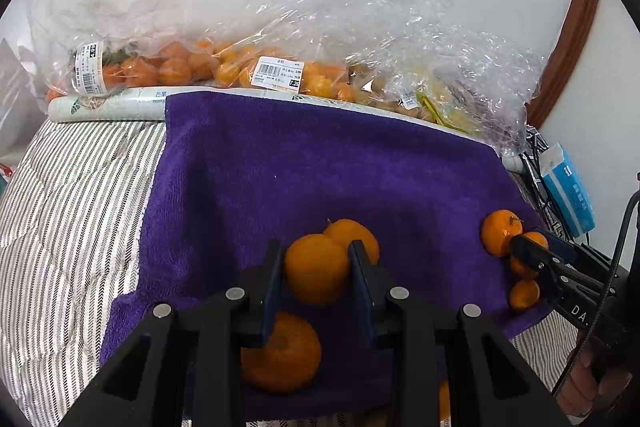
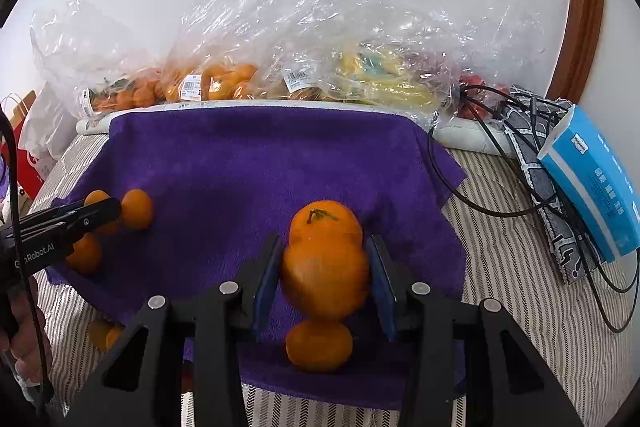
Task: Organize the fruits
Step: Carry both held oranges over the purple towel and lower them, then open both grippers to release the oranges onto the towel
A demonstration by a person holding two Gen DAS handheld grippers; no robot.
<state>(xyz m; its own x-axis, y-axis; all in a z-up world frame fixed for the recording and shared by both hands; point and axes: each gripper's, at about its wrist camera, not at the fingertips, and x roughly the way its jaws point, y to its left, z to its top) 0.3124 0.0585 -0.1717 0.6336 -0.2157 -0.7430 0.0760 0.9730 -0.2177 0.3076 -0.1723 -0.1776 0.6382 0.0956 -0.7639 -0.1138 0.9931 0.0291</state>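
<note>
Purple towel (image 1: pixel 280 163) on striped bed keeps fruit from rolling. Left claw (image 1: pixel 317 267) clenched on tangerine (image 1: pixel 316 269), near-left group. Right claw (image 2: pixel 325 277) grips second tangerine (image 2: pixel 325 281), near-right group. Bagged fruit (image 1: pixel 192 67) far.

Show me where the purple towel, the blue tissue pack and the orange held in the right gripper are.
purple towel (image 2: pixel 248 163), right wrist view, bare middle of the cloth.
blue tissue pack (image 2: pixel 592 179), right wrist view, its blue front face.
orange held in the right gripper (image 2: pixel 325 279), right wrist view, middle of its peel.

Black tool (image 1: pixel 317 259) with blue pads (image 1: pixel 273 283), silver screws, black cable.
</note>
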